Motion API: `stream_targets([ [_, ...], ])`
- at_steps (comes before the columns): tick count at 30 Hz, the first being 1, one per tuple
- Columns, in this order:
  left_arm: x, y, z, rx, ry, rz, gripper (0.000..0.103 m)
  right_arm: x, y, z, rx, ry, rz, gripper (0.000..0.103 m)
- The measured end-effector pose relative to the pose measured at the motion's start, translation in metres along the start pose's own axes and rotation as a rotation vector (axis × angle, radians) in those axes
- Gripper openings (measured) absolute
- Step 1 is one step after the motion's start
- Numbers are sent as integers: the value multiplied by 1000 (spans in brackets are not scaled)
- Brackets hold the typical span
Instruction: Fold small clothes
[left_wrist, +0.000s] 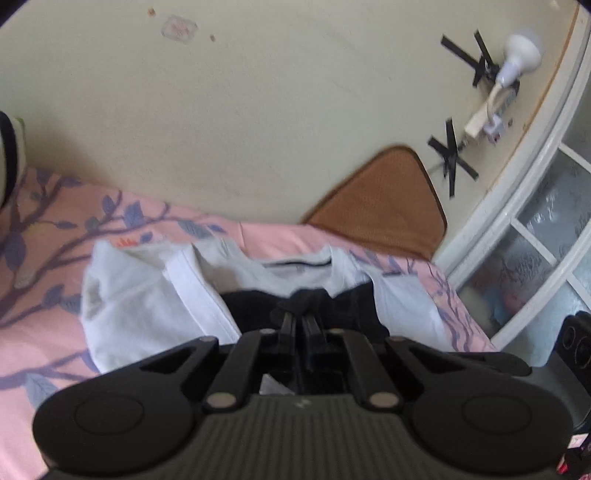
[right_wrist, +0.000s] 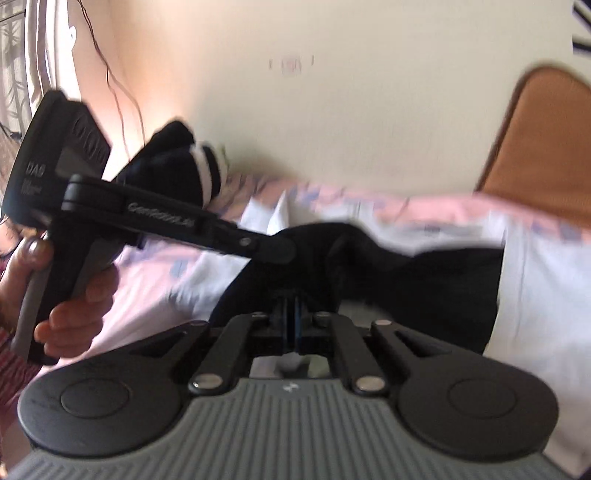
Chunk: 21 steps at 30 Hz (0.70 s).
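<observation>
Both claws are clamped on the black garment: left claw, right claw. It lies over white clothes on the bed.

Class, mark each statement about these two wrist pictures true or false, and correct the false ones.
1. Both grippers are shut on the black garment. True: left gripper, right gripper.
2. The sheet is plain blue. False: the bed sheet is pink with a purple branch-and-leaf print.
3. A white garment lies under the black one. True.
4. The lamp stands on the bed. False: the white lamp is fixed to the wall with black tape.
5. A brown mat leans against the wall. True.
</observation>
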<state>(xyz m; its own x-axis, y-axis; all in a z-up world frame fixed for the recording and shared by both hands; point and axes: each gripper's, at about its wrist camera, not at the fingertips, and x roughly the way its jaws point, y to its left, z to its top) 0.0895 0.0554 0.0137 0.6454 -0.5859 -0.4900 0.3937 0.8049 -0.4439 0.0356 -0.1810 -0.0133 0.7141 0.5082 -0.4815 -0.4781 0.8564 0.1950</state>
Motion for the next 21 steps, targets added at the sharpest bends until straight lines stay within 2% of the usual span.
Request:
stream_targets([
  [2, 2, 8, 1, -4, 0, 71, 4, 4, -3, 8, -24, -34, -27, 7],
  [4, 19, 19, -6, -34, 80, 111, 6, 25, -12, 8, 7, 41, -21, 9],
  [6, 31, 24, -19, -27, 139, 143, 10, 49, -21, -3, 20, 144, -67, 10],
  [7, 28, 25, -24, -6, 117, 136, 10, 50, -25, -9, 15, 128, -64, 13],
  [8, 25, 23, -25, 10, 114, 131, 19, 49, -29, -11, 16, 133, -62, 13],
  [10, 14, 21, -20, 13, 83, 137, 35, 37, -34, -8, 49, 129, -65, 23],
  [13, -3, 15, -2, 18, -15, 108, 36, 11, -44, 3, 40, 60, -34, 23],
  [15, -3, 9, 14, 64, -49, 138, 36, 2, -59, 19, 12, 33, -96, 23],
  [16, 0, 7, 23, 95, -57, 179, 39, 2, -69, 27, 4, 26, -140, 23],
  [17, 6, 8, 32, 116, -57, 216, 45, 2, -83, 36, 11, 21, -182, 24],
  [18, 15, 11, 43, 128, -44, 230, 49, 7, -98, 46, 28, 23, -209, 28],
  [19, 26, 16, 54, 132, -20, 235, 51, 14, -116, 55, 51, 29, -233, 37],
  [21, 54, 28, 73, 125, 64, 249, 51, 29, -147, 68, 99, 46, -271, 51],
])
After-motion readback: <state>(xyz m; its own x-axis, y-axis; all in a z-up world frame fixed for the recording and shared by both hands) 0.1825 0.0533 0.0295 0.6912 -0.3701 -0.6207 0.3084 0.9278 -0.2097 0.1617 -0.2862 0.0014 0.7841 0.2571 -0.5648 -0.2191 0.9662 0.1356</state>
